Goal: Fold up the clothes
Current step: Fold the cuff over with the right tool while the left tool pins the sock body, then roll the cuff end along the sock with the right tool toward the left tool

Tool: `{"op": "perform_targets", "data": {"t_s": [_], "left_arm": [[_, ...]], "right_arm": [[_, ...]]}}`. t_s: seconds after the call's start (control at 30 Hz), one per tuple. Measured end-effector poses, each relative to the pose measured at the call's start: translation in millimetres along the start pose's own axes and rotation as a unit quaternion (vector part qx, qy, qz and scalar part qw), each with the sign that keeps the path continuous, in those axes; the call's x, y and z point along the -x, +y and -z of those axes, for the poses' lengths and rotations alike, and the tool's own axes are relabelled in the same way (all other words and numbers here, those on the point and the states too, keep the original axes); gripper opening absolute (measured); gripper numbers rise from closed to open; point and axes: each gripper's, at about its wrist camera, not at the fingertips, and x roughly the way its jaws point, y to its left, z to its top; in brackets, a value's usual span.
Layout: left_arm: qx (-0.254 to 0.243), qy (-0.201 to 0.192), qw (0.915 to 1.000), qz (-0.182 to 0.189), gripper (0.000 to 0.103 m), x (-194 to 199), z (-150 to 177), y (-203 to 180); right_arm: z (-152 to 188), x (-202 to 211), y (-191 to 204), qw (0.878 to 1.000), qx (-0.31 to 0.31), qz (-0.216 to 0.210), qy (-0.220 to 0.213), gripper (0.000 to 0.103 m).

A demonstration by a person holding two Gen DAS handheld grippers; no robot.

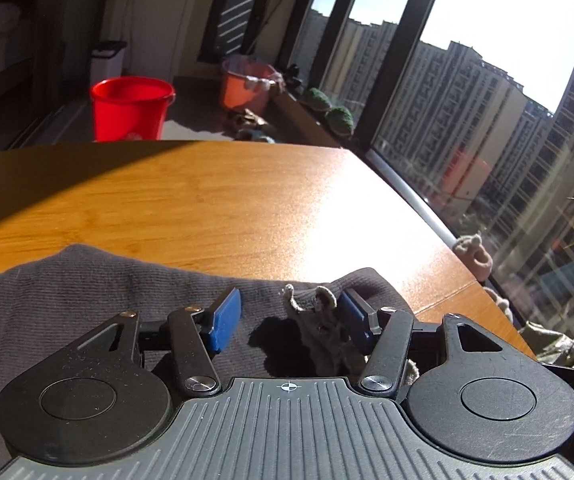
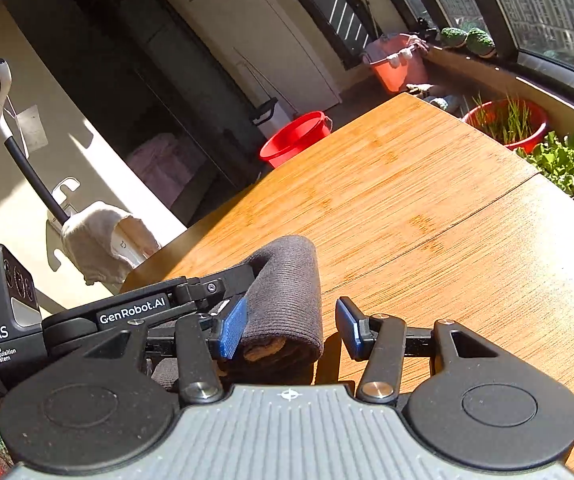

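Two handheld grippers were brought low over a dark grey ribbed knit garment (image 1: 87, 292) spread at the near edge of a warm-toned wooden table (image 1: 247, 200), a placement that was judged to leave the sunlit far surface free for the folding. In the left wrist view the garment was seen lying flat beneath the left gripper (image 1: 287, 320), with a small tuft of beige drawstring or fringe (image 1: 319, 320) standing up between the blue pads and lying against the right-hand pad. The jaws of that gripper were held wide apart, and nothing was clamped between them; whether the tuft was merely brushed by the pad could not be told.

In the right wrist view the cloth was seen doubled into a thick rolled fold (image 2: 287, 292), a lighter lining showing at its open end, and it was judged that this roll had been formed as one step of the fold. The right gripper (image 2: 291, 328) was tilted, so that the table ran upward across the picture, and its jaws were spread wide around the roll, with the left pad touching the fabric and the right pad standing clear. No grasp was shown there. The other gripper's black body (image 2: 135, 312) was seen just beside the roll, level with it. A red plastic bucket (image 1: 131, 108) stood well beyond the table.
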Motion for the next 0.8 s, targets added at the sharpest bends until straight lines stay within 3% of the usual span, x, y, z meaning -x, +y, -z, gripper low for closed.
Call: {"op": "perform_targets", "data": {"t_s": [0.1,0.2,0.27,0.3,0.37,0.43,0.47,0.5,0.53,0.6,0.7,0.73,0.8], "left_arm": [[0.029,0.001,0.9996,0.002,0.060,5.0,-0.8,11.3],[0.058,-0.004,0.9982,0.012,0.063,15.7,-6.9,21.7],[0.065,-0.015,0.9977,0.016,0.063,26.3,-13.0,22.9],[0.064,-0.020,0.9976,0.020,0.063,30.2,-16.4,20.9],[0.062,-0.017,0.9973,0.036,0.063,31.1,-22.5,13.6],[0.060,-0.009,0.9968,0.052,0.061,27.9,-27.1,5.1],[0.057,-0.004,0.9969,0.054,0.061,23.1,-27.5,0.8],[0.054,0.001,0.9970,0.056,0.059,18.4,-27.8,-3.6],[0.052,0.005,0.9971,0.056,0.058,13.4,-27.7,-6.4],[0.052,0.012,0.9973,0.050,0.057,2.6,-26.5,-8.9],[0.048,0.012,0.9981,0.037,0.057,-5.2,-26.8,-5.0],[0.042,0.010,0.9986,0.029,0.058,-5.5,-26.0,-4.0],[0.038,0.007,0.9991,0.019,0.061,-5.2,-23.8,1.0]], "right_arm": [[6.8,-5.6,8.3,1.000,0.014,-0.004,0.009,0.036],[-4.8,-0.4,11.7,0.999,0.031,-0.017,0.015,0.033],[-8.8,6.5,35.3,0.989,0.145,0.035,-0.012,0.033],[-4.1,5.7,52.7,0.972,0.223,0.073,-0.028,0.033],[15.6,-6.9,79.9,0.918,0.371,0.135,-0.042,0.033],[40.9,-23.8,100.5,0.844,0.501,0.185,-0.046,0.033],[49.5,-28.9,103.2,0.824,0.530,0.195,-0.046,0.033],[62.4,-36.3,107.1,0.794,0.568,0.210,-0.050,0.033],[68.4,-39.2,108.4,0.779,0.586,0.217,-0.053,0.033],[70.9,-41.0,110.7,0.778,0.587,0.217,-0.052,0.035],[50.5,-31.2,104.9,0.830,0.528,0.174,-0.043,0.042],[38.9,-23.4,100.2,0.858,0.491,0.146,-0.034,0.047],[21.7,-11.2,91.5,0.899,0.425,0.101,-0.021,0.048]]}}
